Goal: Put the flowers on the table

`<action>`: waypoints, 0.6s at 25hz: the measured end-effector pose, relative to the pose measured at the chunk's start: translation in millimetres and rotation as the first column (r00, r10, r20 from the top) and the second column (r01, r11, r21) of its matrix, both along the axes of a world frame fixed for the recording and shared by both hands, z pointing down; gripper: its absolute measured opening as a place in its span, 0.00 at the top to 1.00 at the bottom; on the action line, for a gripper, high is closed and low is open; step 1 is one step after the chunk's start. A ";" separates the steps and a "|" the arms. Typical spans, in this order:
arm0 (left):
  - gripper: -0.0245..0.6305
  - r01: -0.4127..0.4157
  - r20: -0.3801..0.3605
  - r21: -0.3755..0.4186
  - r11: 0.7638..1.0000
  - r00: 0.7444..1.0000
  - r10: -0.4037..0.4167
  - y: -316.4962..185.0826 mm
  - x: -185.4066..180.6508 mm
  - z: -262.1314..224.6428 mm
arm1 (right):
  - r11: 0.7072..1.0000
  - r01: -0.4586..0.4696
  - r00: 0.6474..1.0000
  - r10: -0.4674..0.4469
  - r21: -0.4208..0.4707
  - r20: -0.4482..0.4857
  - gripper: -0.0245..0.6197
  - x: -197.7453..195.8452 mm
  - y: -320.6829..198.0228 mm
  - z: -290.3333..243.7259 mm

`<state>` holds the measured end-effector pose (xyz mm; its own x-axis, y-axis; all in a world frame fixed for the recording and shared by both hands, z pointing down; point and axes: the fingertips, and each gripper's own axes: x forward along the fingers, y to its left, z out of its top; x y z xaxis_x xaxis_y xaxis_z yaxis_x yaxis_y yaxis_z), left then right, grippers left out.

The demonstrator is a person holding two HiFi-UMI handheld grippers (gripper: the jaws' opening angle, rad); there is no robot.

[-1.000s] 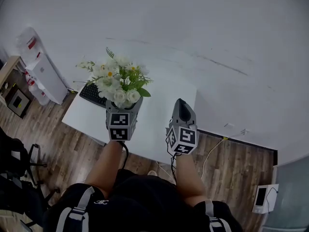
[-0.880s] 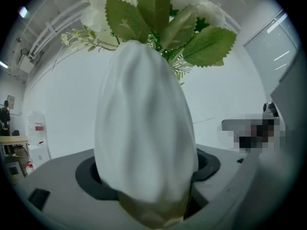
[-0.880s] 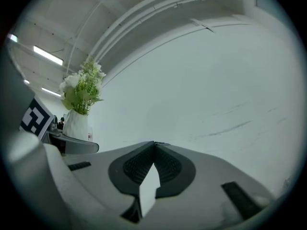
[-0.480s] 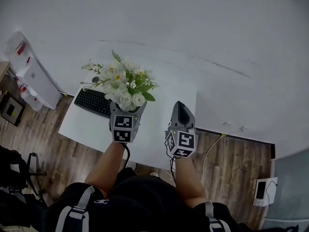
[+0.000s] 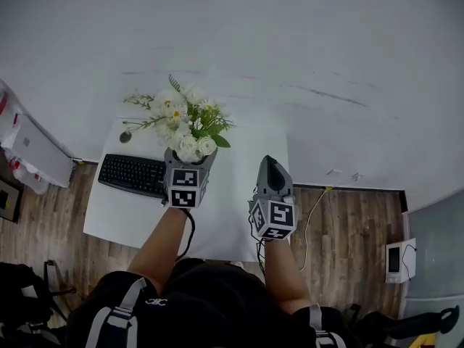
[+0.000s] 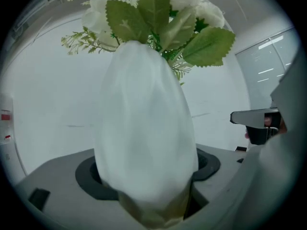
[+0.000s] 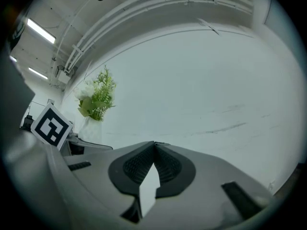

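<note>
1 bunch of white flowers (image 5: 185, 118) w/ green leaves, standing in 1 white vase (image 6: 144, 128). 2 tongs. The left tongs (image 5: 187, 167) are clamped on the vase's lower body, jaws spread wide w/ 1 pad on each side. The right tongs (image 7: 154, 146) are closed tip to tip w/ nothing between them.

The vase is held blooms-up over the back-centre of the white counter (image 5: 232, 216), near the wall. Can't tell if its base touches the top. The right tongs hover just right of the vase, apart from it.

1 black keyboard (image 5: 133, 174) lies on the counter's left half, just left of the left tongs. 1 small dark round item (image 5: 125, 136) sits at the back left corner, too small to ID.

The counter is plain white and stands against a white wall (image 5: 290, 49). The floor (image 5: 348, 223) is wood planks, and 1 cable (image 5: 316, 207) runs across it right of the counter. 1 white box-shaped unit (image 5: 32, 151) stands at left, and 1 small white device (image 5: 399, 259) sits far right.
</note>
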<state>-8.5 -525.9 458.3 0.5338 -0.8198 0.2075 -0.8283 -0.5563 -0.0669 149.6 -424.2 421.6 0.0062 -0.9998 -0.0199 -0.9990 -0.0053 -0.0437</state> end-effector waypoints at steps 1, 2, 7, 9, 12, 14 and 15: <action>0.36 -0.010 0.003 -0.006 1.000 1.000 0.010 -9.9 2.4 5.7 | 1.000 -0.014 1.000 0.014 -0.006 -0.002 0.96 1.7 -3.6 2.9; 0.36 -0.021 0.002 -0.009 1.000 1.000 0.021 -20.1 5.2 10.2 | 1.000 -0.026 1.000 0.026 -0.014 -0.003 0.96 3.0 -7.3 6.1; 0.36 -0.097 -0.029 0.008 0.995 0.995 0.097 -68.1 29.6 26.8 | 0.995 -0.074 0.997 0.074 -0.073 -0.002 0.96 11.1 -19.4 30.2; 0.36 -0.128 -0.029 0.000 0.992 0.991 0.128 -86.7 38.9 39.4 | 0.990 -0.100 0.995 0.101 -0.096 -0.003 0.96 14.2 -23.8 42.5; 0.36 -0.160 -0.028 -0.031 0.987 0.987 0.160 -110.0 50.4 63.3 | 0.983 -0.130 0.991 0.131 -0.126 -0.006 0.96 18.2 -28.8 57.2; 0.36 -0.182 -0.029 -0.048 0.982 0.983 0.181 -122.9 61.7 79.4 | 0.978 -0.152 0.988 0.152 -0.144 -0.013 0.96 23.3 -29.6 64.1; 0.36 -0.193 -0.028 -0.052 0.980 0.981 0.191 -129.6 68.0 87.3 | 0.975 -0.163 0.987 0.163 -0.154 -0.015 0.96 26.8 -30.1 67.9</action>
<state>59.5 -655.6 545.6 0.6852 -0.6894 0.2351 -0.7067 -0.7074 -0.0146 176.4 -454.3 489.6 0.1692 -0.9764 0.1344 -0.9843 -0.1744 -0.0277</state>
